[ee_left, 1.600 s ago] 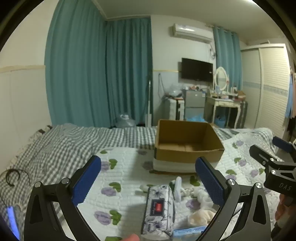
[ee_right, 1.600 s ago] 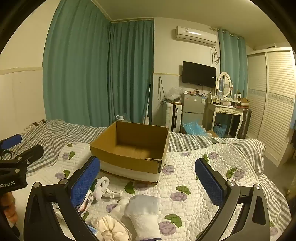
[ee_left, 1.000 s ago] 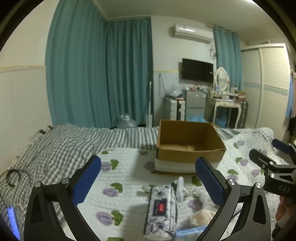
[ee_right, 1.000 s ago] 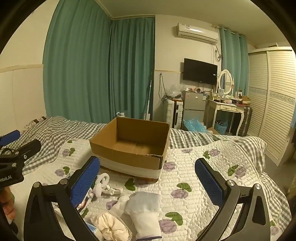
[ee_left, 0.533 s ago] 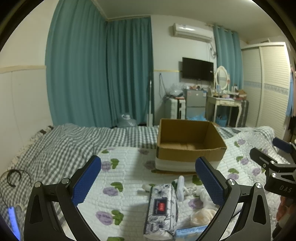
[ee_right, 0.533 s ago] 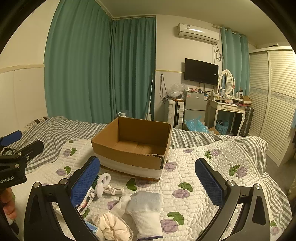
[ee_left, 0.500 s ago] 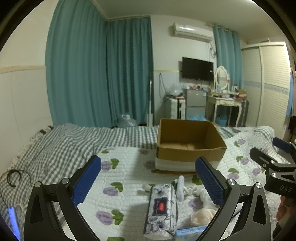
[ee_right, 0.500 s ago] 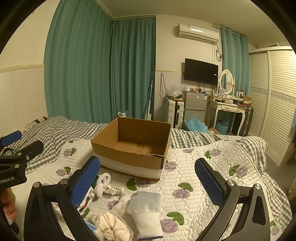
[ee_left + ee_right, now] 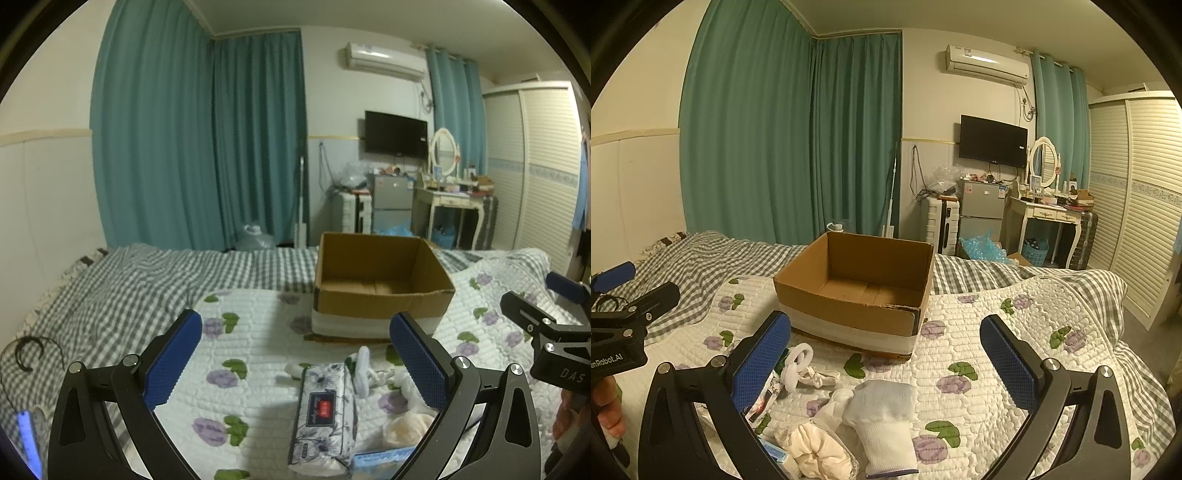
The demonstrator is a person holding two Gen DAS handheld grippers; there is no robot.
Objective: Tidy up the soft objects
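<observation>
An open, empty cardboard box stands on the quilted bed. In front of it lies a pile of soft things: a floral tissue pack, a white glove, a cream rolled cloth in a clear bag and a white ring toy. My left gripper is open and empty, held above the tissue pack. My right gripper is open and empty, held above the glove. Each gripper shows at the edge of the other's view.
The bed has a white flowered quilt over a grey checked sheet. A black headband lies at the bed's left edge. Teal curtains, a small fridge, a dressing table and a wardrobe stand beyond the bed.
Both grippers have drifted slightly; the box sits a little further right and lower in both views. Both stay open and empty.
</observation>
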